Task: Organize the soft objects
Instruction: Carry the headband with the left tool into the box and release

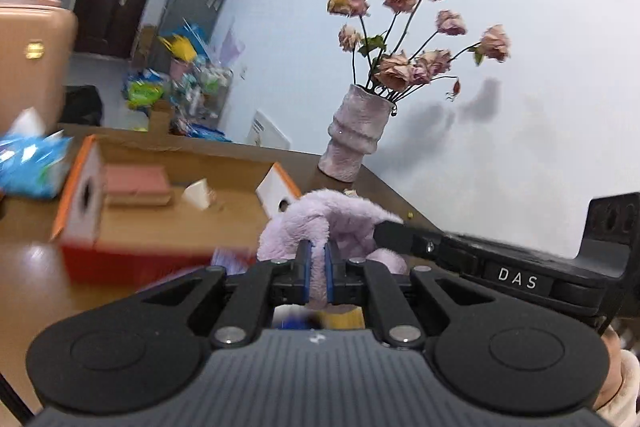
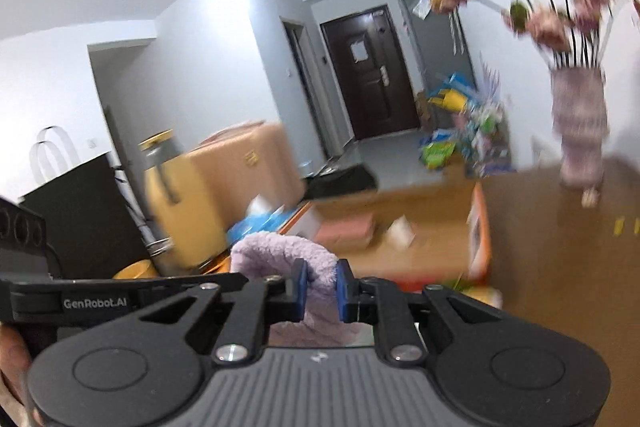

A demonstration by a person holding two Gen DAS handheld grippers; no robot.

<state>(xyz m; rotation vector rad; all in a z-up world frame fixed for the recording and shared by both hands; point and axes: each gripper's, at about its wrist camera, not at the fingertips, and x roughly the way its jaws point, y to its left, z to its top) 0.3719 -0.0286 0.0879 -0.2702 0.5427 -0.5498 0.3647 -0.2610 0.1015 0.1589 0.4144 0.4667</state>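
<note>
Both grippers are pinching one lilac plush fleece item (image 1: pixel 320 223), lifted clear above the brown wooden desk (image 1: pixel 24 291). Left gripper (image 1: pixel 318 269): blue-padded fingers (image 1: pixel 305 267) are nearly shut, squeezing a thin fold of the fleece. Right gripper (image 2: pixel 322 287): fingers (image 2: pixel 342 289) are closed on a thicker fold of the same item, slightly wider apart. In the left wrist view, the right gripper's black tip is biting the fleece just right of the left grip.

Landmark: open shallow cardboard box with orange-edged white flaps (image 1: pixel 160 163). Fleece is hanging near its front edge, on the camera side. Grey-pink ribbed vase of dried pink roses (image 1: pixel 354 135) is standing beyond the box, toward the wall.

Judgement: carrying or spreading step. Keep both grips firm and level, and keep the fleece off the box flaps and well away from the vase.
</note>
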